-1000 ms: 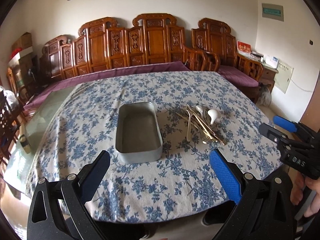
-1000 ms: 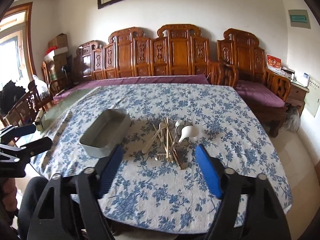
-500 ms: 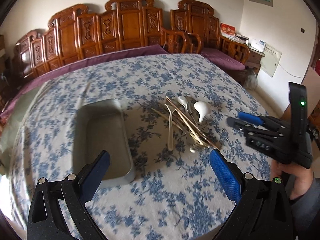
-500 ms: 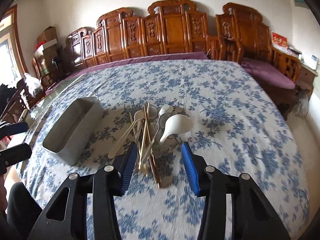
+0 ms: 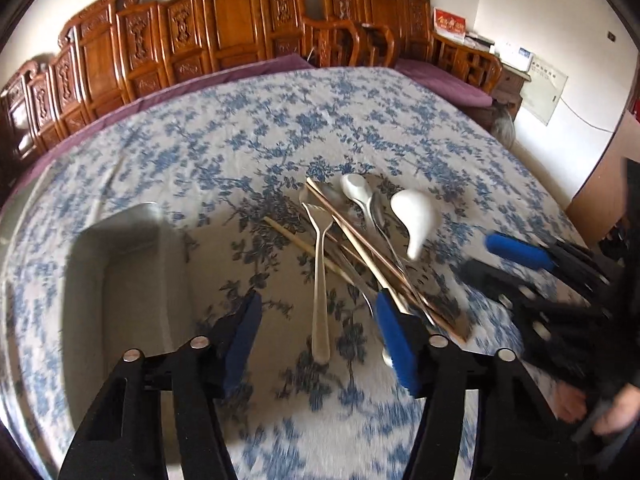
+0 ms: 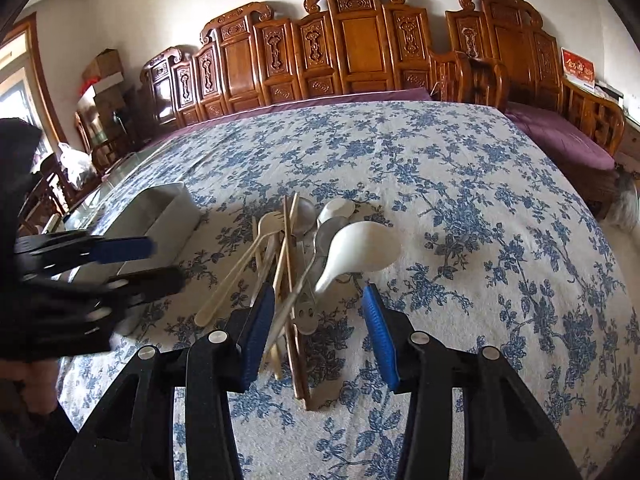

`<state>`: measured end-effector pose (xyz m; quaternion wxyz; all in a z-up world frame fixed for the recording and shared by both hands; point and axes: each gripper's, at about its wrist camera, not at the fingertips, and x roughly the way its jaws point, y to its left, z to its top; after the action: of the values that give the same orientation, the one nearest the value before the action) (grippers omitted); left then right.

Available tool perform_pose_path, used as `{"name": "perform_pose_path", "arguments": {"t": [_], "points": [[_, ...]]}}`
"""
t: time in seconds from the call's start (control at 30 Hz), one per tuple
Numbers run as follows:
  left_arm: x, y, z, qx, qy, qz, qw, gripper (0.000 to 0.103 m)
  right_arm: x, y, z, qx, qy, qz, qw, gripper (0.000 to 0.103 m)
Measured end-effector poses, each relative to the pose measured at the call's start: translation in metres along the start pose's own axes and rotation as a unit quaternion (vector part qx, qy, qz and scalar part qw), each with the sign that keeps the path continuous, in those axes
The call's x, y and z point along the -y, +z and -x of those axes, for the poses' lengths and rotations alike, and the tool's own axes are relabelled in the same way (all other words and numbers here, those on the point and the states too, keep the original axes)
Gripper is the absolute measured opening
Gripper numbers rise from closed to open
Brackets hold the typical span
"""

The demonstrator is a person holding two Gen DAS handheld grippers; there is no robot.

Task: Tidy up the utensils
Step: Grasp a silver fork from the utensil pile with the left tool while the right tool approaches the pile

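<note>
A pile of utensils lies mid-table: a metal fork (image 5: 320, 272), chopsticks (image 5: 360, 240) (image 6: 286, 248), metal spoons, a big white ceramic spoon (image 5: 416, 216) (image 6: 360, 248) and a smaller white spoon (image 5: 354, 188). An empty metal tin (image 5: 84, 300) (image 6: 160, 216) stands left of the pile. My left gripper (image 5: 320, 336) hovers over the fork's handle. Its jaws are closing, with the handle between them and untouched. My right gripper (image 6: 320, 320) is half open over the near ends of the chopsticks and spoon handles, pressing on nothing. Each gripper shows in the other's view: the right gripper (image 5: 496, 260), the left gripper (image 6: 152, 264).
The table wears a blue-flowered cloth (image 6: 460, 184). Carved wooden benches (image 6: 360, 40) with purple cushions (image 6: 560, 136) line the far side. A hand (image 5: 572, 404) holds the right gripper at the near right edge. Bare glass table edge shows at left (image 6: 104, 196).
Both grippers came down and forward onto the utensil pile. The left jaws narrowed from wide open around the fork handle. The right jaws narrowed earlier and then held.
</note>
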<state>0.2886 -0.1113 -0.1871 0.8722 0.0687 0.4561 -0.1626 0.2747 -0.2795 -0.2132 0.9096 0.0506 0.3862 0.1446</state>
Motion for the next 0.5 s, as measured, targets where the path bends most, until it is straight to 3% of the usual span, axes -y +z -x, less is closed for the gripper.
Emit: {"name": "perform_pose_path", "arguments": {"t": [0.17,0.23,0.43,0.5], "points": [[0.001,0.009,-0.040,-0.027,0.010,-0.007,0.9996,0.039,0.010,-0.005,-0.010,-0.015,0.002,-0.011,1.000,0.049],[-0.001,0.009,-0.051,-0.039,0.014,-0.002,0.9991,0.029,0.010,-0.007,-0.013,-0.015,0.007,-0.009,1.000,0.049],[0.001,0.006,-0.065,-0.049,0.017,-0.006,0.9986,0.027,0.004,-0.010,-0.019,-0.023,0.007,-0.002,1.000,0.049],[0.000,0.007,-0.066,-0.049,0.015,-0.007,0.9987,0.007,0.006,-0.011,-0.020,-0.022,0.006,-0.005,1.000,0.049]]}}
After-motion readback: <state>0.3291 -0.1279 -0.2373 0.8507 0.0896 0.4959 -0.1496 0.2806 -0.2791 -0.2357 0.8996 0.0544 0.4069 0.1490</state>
